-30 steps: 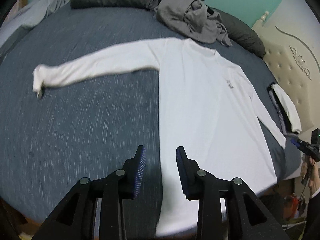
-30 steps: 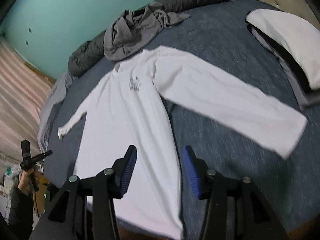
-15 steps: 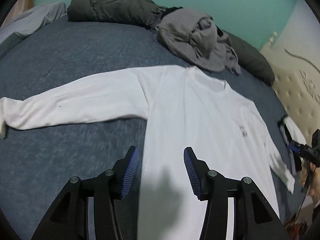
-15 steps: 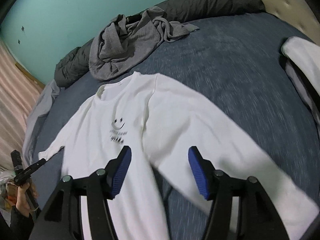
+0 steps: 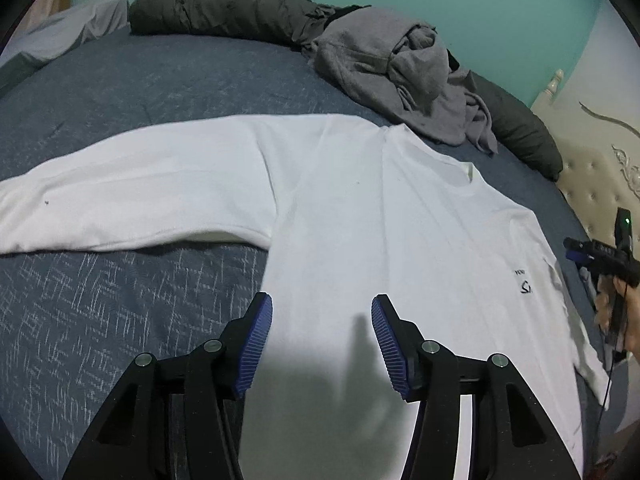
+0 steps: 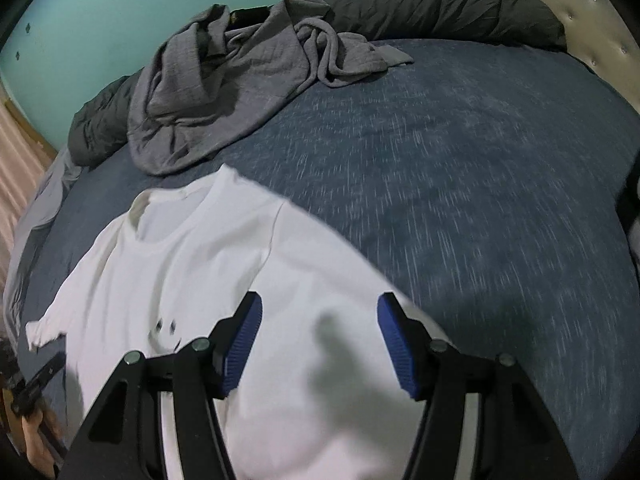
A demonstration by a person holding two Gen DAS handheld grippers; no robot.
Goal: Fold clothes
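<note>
The white long-sleeved shirt (image 5: 400, 220) lies spread flat, face up, on the blue bed (image 5: 120, 92), one sleeve (image 5: 132, 192) stretched out toward nine o'clock. No fold shows in it. My left claw (image 5: 322, 344) and right claw (image 6: 320, 344) both hang over its body, jaws apart and empty. A grey garment (image 6: 224, 92) sits crumpled at twelve o'clock, unfolded too.

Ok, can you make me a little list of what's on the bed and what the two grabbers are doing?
surface: blue bedspread
main garment: white long-sleeved shirt, laid flat, front up
sleeve: spread out sideways
other clothes: crumpled grey hoodie beyond the collar
left gripper: open, over shirt, empty
right gripper: open, over shirt, empty
folding: not begun
</note>
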